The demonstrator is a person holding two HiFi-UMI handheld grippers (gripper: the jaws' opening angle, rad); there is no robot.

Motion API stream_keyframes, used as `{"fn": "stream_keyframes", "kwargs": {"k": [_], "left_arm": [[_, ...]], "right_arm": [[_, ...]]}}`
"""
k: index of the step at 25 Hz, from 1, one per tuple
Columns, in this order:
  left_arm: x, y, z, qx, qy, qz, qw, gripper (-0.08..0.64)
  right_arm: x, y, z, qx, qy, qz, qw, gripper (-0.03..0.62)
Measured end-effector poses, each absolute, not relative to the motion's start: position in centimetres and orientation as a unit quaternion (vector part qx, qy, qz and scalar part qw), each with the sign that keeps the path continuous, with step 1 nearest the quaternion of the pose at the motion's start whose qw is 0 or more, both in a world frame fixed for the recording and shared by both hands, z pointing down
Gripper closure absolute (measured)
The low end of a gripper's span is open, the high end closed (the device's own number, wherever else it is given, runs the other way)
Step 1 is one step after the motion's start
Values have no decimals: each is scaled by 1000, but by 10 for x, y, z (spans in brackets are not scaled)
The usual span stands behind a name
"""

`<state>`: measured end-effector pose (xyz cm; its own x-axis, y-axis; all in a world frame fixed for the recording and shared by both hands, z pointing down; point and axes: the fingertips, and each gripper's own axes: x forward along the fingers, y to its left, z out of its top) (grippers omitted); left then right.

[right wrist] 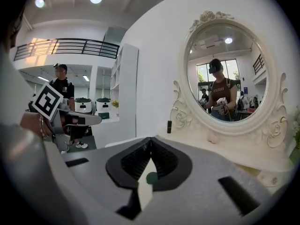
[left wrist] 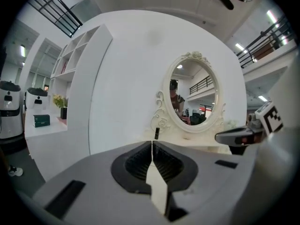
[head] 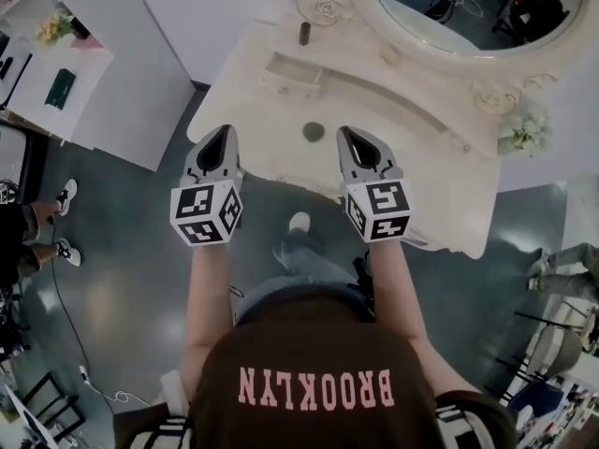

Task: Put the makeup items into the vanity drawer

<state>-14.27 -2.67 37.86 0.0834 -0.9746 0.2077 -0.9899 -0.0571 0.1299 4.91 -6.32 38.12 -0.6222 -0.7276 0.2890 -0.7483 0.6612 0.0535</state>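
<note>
A cream vanity with an oval mirror stands ahead of me. On its top lie a small dark round compact, an upright dark lipstick tube and a small pale pink item. A little drawer unit sits on the top near the lipstick. My left gripper and right gripper hover at the vanity's front edge, either side of the compact, both shut and empty. The lipstick shows beyond the left gripper. The compact shows below the right gripper.
White flowers stand at the vanity's right end. A white counter with small items is at the left. A person's feet are on the grey floor at far left. A white wall panel stands behind the vanity.
</note>
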Motion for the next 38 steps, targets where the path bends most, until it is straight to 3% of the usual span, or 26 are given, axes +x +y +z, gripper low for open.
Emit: {"fn": "stream_keyframes", "kwargs": {"k": [10,12,17,30,31,32,33,38], "left_arm": [[-155,-91,442,713,-673,77,181,552],[-155,-95,455,712,-670,83,196,552],[-155,-99,480,708,-663,96,223,552],[-158,-105,518,710,-644,130,255,552],[-158,-105,519,710,-643,131,255,552],[-158,-105,519,710,-642,133,255,552],[-160,-105,520,710,-643,134,256,552],[-164,-112,511,709,-647,129,249,552]], "right_arm": [[35,-125,466,377,-890,133,219,580],[34,-126,485,367,-886,152,240,475],[29,-116,532,331,-872,189,308,395],[25,-121,598,346,-827,284,341,394],[25,-122,598,348,-826,287,337,413],[25,-122,596,350,-827,285,333,534],[25,-124,594,352,-830,282,330,573],[29,-137,573,367,-835,266,313,575]]}}
